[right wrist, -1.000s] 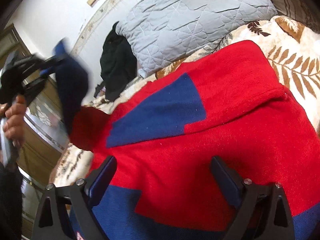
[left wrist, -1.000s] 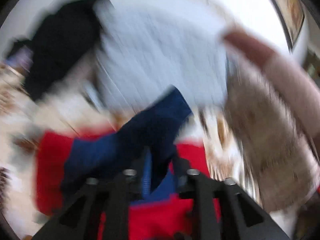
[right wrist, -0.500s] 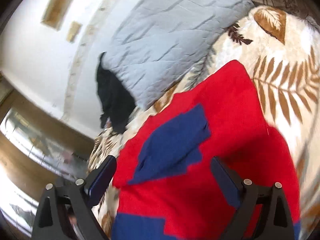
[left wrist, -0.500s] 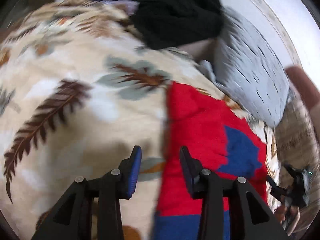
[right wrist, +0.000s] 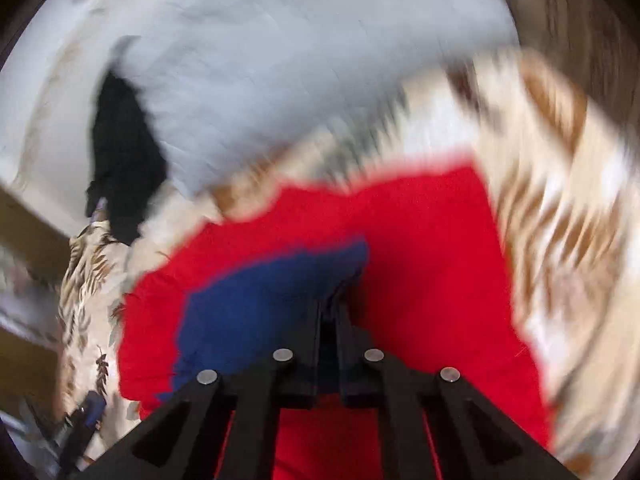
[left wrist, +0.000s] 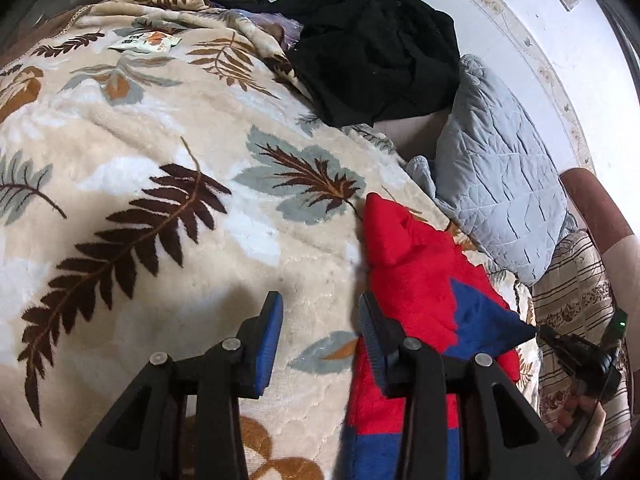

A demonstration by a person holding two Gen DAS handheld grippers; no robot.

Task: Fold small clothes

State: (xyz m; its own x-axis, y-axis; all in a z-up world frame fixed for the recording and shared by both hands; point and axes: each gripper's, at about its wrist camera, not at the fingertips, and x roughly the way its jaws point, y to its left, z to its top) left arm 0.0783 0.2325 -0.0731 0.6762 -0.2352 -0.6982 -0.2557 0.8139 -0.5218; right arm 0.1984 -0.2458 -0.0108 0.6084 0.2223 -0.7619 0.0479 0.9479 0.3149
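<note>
Right wrist view: my right gripper (right wrist: 330, 308) has its jaws closed on the blue patch of the red and blue sweater (right wrist: 420, 248).
On my left gripper (left wrist: 320, 324) the jaws stand partly apart, empty over the leaf-print blanket (left wrist: 160, 152); the sweater (left wrist: 416, 280) lies on the bed just beside the right-side jaw. Beyond the jaws I see a black garment (left wrist: 372, 52) and a grey pillow (left wrist: 496, 176).

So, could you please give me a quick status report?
Left tool open over the blanket. Right tool just closed on the sweater, blue flap. Nothing in the way.
</note>
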